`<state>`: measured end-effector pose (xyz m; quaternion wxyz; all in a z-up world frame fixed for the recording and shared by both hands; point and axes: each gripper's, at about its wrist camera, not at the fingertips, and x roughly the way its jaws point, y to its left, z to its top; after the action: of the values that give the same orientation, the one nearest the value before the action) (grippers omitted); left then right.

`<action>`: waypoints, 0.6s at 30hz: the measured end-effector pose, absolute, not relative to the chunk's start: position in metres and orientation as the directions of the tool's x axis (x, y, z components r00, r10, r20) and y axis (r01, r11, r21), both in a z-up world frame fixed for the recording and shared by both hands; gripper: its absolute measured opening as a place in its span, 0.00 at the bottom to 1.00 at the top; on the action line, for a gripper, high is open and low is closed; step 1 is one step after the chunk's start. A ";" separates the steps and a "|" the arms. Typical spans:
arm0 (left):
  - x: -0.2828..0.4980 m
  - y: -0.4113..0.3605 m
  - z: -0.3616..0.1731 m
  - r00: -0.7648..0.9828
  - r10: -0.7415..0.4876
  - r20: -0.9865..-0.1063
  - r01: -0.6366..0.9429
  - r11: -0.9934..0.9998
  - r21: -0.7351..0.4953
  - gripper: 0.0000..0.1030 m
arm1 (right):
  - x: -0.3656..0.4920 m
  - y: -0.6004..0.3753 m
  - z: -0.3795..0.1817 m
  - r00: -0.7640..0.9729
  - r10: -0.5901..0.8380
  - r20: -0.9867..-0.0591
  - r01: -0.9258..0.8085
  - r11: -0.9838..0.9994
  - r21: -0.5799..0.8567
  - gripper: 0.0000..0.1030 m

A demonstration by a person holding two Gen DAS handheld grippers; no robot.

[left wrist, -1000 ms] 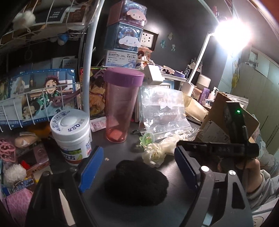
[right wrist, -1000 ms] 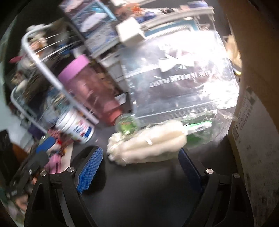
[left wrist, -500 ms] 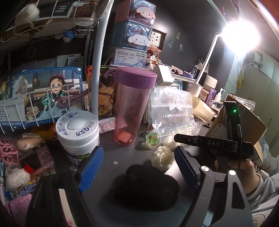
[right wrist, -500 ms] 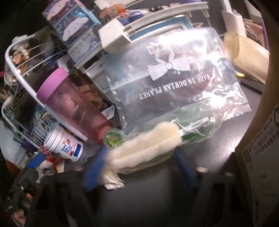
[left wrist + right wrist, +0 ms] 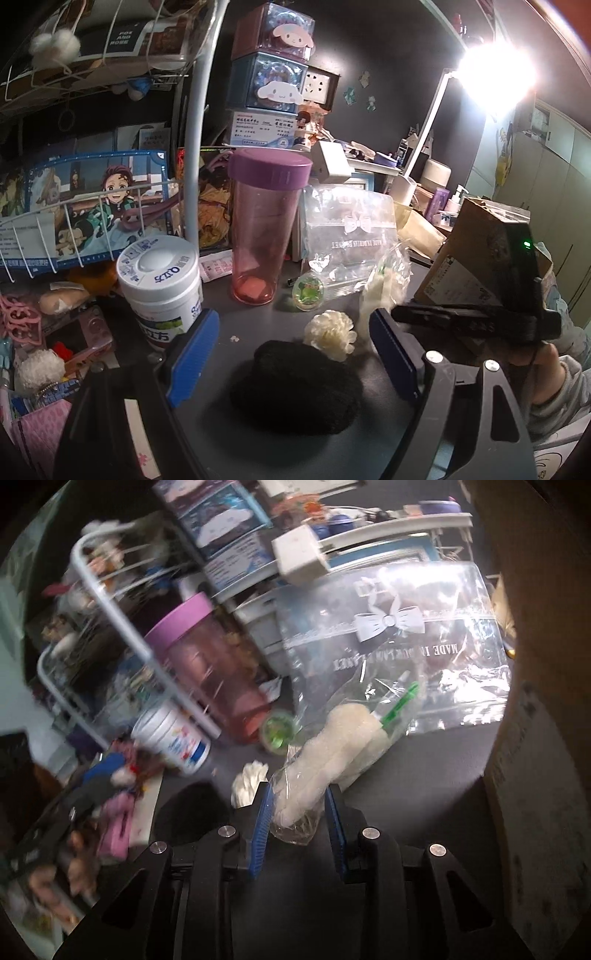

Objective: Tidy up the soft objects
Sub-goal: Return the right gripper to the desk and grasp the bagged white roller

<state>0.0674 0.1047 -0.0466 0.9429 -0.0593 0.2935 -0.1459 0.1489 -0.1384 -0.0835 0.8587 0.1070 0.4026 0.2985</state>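
A black fluffy pad [image 5: 295,387] lies on the dark desk between the blue fingers of my left gripper [image 5: 291,339], which stands open and clear of it. Beside it rests a cream fabric flower [image 5: 330,332]. My right gripper [image 5: 297,801] is closing its jaws on a white fluffy brush in a clear bag [image 5: 343,746]; both pads press the bag's near end. In the left wrist view that bagged brush [image 5: 380,291] tilts up off the desk at the right gripper [image 5: 406,315]. The flower [image 5: 249,781] sits just left of the right fingers.
A pink tumbler [image 5: 264,229] with a purple lid, a white tub [image 5: 160,280] and a small green round case [image 5: 308,290] stand behind. A clear printed bag [image 5: 347,236] leans at the back. A cardboard box [image 5: 476,251] walls the right; a wire rack [image 5: 92,206] crowds the left.
My right gripper's jaws have gone from wide apart to pressed on the bagged brush, and its near end has come up off the desk. The left gripper stays open over the black pad.
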 end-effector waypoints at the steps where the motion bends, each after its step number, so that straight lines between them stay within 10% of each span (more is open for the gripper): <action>1: 0.066 0.103 -0.046 0.786 -0.313 -0.534 0.244 0.950 -0.197 0.79 | 0.142 -0.139 -0.081 0.490 0.593 -0.639 -0.444 0.800 0.403 0.24; 8: 0.062 0.095 -0.044 0.783 -0.330 -0.527 0.272 0.944 -0.187 0.79 | 0.107 -0.139 -0.078 0.443 0.498 -0.745 -0.529 0.816 0.232 0.26; 12: 0.060 0.092 -0.044 0.783 -0.338 -0.521 0.280 0.941 -0.189 0.79 | 0.100 -0.143 -0.078 0.500 0.463 -0.732 -0.491 0.848 0.201 0.73; 18: 0.059 0.095 -0.046 0.782 -0.334 -0.526 0.276 0.943 -0.187 0.79 | 0.112 -0.125 -0.095 0.491 0.477 -0.729 -0.460 0.853 0.248 0.75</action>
<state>0.0594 0.0947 -0.0459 0.9426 -0.0500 0.2878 -0.1619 0.1118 -0.1248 -0.0947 0.8634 0.0101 0.4253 0.2711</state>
